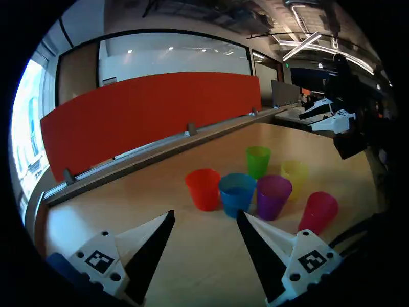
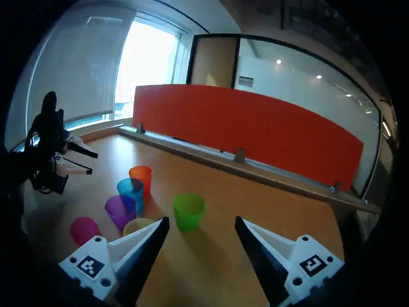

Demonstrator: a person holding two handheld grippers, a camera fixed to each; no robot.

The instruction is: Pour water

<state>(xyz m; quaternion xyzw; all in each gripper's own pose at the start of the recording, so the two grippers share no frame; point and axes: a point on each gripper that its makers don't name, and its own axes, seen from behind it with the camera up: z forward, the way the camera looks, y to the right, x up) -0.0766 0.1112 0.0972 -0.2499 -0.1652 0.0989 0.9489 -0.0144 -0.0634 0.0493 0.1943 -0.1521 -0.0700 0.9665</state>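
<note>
Cups (image 1: pixel 266 187) for the pour stand in a tight cluster of six on the wooden surface (image 1: pixel 204 271). In the left gripper view a red cup (image 1: pixel 203 189), a blue cup (image 1: pixel 237 193) and a purple cup (image 1: pixel 272 196) form a row at centre frame just above the fingertips. A green cup (image 1: pixel 257 161) and a yellow cup (image 1: pixel 295 176) sit behind them, and a pink cup (image 1: pixel 318 212) is at the right end. I cannot tell for sure whether any holds water, though the blue one seems to show a level inside. The left claw (image 1: pixel 205 214) is spread wide at the bottom of the frame with nothing between its fingers. In the right gripper view the right claw (image 2: pixel 202 220) is equally wide and empty, with the green cup just above its gap. An orange divider panel (image 1: pixel 153 112) runs along the far edge of the surface. The step in hand looks like the approach, before any grasp, since no cup is lifted. The next move likely calls for choosing a source cup and closing on its wall without nudging the close-set neighbours. It would then be lifted level before being tipped over a receiver.
</note>
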